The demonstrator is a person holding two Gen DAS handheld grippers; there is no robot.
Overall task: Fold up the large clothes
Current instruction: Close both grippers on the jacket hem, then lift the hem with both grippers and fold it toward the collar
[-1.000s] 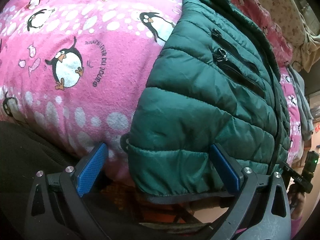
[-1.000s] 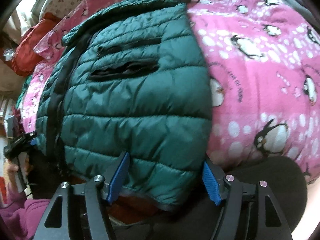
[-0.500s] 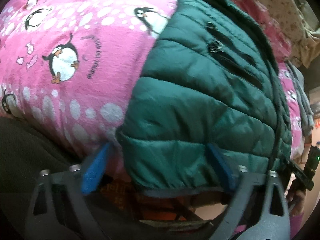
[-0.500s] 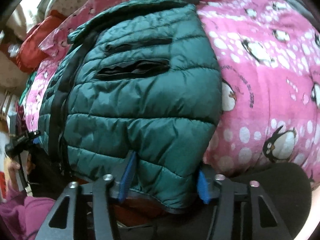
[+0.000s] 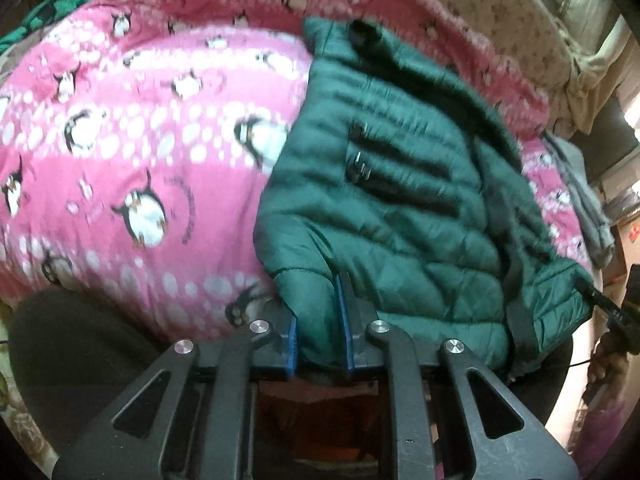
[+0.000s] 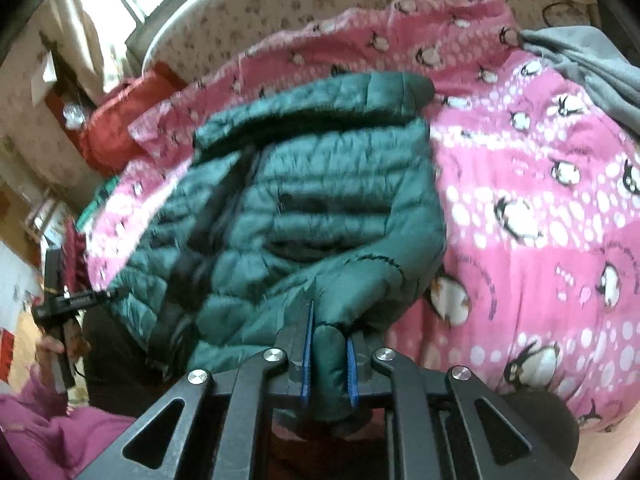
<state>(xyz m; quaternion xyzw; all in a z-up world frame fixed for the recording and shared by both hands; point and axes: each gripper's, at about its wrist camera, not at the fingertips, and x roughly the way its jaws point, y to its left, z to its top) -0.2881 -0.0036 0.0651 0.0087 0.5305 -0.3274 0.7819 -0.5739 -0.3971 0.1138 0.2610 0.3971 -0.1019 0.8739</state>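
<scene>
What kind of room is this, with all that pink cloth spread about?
Most likely a bedroom at home. A pink fleece blanket printed with penguins covers what looks like a bed, a pale floral padded headboard curves behind it, and a quilted dark green puffer jacket lies on top.

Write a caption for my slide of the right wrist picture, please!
Right gripper pinches the hem of a green puffer jacket lying on a pink penguin blanket.
</scene>
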